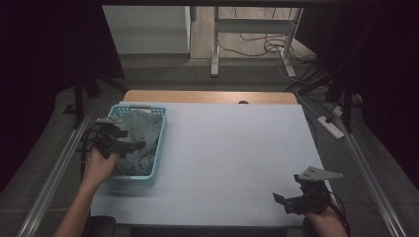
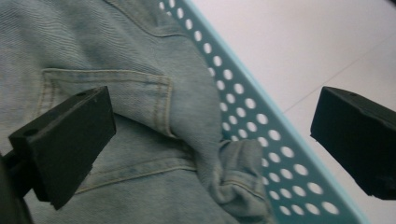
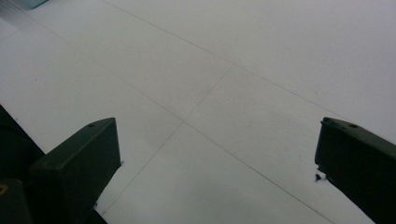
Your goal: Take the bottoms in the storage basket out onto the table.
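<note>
1. We start with the surface [image 1: 232, 158], a pale sheet crossed by faint seams, with a strip of wood showing along its far edge.

2. On the left part of the surface stands a light blue basket [image 1: 159, 143] with rows of round holes in its walls. In the left gripper view its perforated wall [image 2: 261, 126] runs diagonally between the cloth and the bare surface.

3. Inside the basket lie the jeans [image 1: 141, 136], crumpled into a heap of faded blue-grey denim that reaches nearly to the rim. In the left gripper view we see the jeans [image 2: 140, 93] close up: a patch pocket with doubled stitching, a seam below it, and a bunched fold pressed against the basket wall (the weave is washed out and pale).

4. The left gripper [image 1: 129, 146] hangs over the near half of the basket, held by the person's left hand [image 1: 99, 167] at the basket's left side. Its fingers are spread wide and grasp nothing: one finger [image 2: 70, 144] sits over the denim, just below the pocket, while the other is out beyond the basket wall, over the bare surface. We cannot tell whether the first one touches the cloth.

5. The right gripper [image 1: 286, 202] sits at the near right corner of the surface, well apart from the basket, the grey plate on top. Its fingers [image 3: 79, 163] are also wide apart and empty, with bare surface between them.
</note>
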Available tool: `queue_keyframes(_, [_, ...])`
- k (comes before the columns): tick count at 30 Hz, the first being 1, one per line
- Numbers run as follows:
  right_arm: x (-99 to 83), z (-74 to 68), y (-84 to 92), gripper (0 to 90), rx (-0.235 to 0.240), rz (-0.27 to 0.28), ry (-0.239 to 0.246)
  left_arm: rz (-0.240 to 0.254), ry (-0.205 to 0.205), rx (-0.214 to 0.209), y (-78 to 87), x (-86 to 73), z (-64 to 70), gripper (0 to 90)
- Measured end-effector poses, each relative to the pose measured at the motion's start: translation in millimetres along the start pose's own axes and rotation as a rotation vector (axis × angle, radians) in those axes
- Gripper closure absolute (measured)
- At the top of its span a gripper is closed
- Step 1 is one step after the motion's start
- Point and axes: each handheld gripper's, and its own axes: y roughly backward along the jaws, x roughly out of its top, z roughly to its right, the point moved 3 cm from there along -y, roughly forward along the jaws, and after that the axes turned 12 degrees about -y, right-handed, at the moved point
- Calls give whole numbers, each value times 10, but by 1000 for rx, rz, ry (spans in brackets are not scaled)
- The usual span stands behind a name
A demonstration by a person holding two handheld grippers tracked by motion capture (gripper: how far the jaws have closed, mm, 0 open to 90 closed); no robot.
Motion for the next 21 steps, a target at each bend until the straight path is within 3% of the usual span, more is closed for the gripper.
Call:
queue_keyframes(15, [0,-2,-2,6,5,-1,0,-130,80,25,-276,104,-256,0])
queue_keyframes(18, [0,-1,-2,6,4,-3,1,-150,72,13,-335,105,-277,0])
queue_keyframes(21, [0,-1,-3,6,5,-3,4,-196,57,34,-399,102,-305,0])
